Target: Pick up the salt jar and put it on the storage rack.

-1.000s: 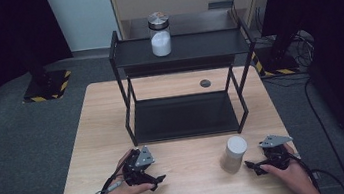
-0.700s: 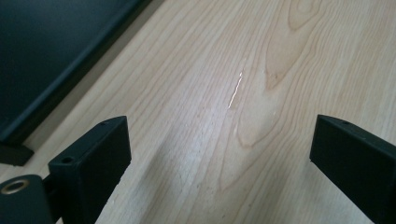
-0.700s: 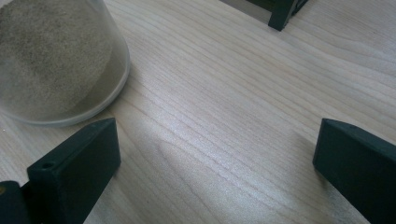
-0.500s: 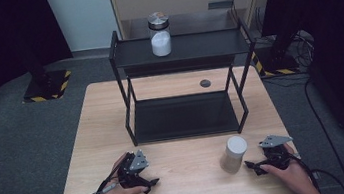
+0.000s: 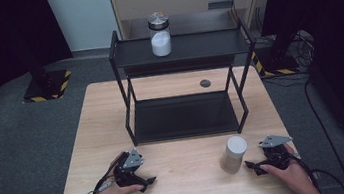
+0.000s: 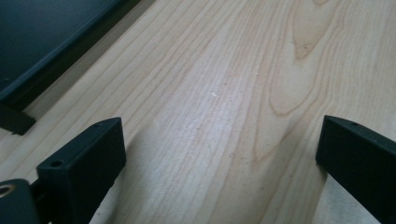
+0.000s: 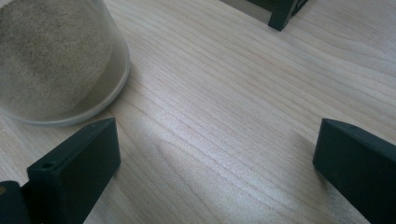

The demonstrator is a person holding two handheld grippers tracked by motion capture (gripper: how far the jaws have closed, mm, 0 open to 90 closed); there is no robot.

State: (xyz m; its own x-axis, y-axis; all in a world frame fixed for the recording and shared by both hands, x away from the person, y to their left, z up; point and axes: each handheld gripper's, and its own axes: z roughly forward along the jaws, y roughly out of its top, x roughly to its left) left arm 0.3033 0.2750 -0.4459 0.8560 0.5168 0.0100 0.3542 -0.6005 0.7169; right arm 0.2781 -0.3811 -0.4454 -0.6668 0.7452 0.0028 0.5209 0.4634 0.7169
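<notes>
Counter [image 5: 178,161]: pale wood, near strip bare between the two claws; black two-tier rack [image 5: 185,115] takes the middle and far part, its front feet set back from the near edge.

Left claw [image 5: 146,182]: near-left on the counter, close to the front edge, jaws spread wide with only wood grain between them in the left gripper view [image 6: 219,154]. Against the earlier frames it sits a little nearer the front edge and lower, and its jaws have just been opening.

Right claw [image 5: 250,166]: near-right, unmoved, jaws apart and holding nothing.

Jar [image 5: 233,154]: upright just left of the right claw, not touching it; clear wall, pale lid, filled with beige grainy powder. In the right gripper view [image 7: 51,60] it stands beyond the left jaw.

Second jar [image 5: 159,34]: on the rack's top shelf, white contents.
</notes>
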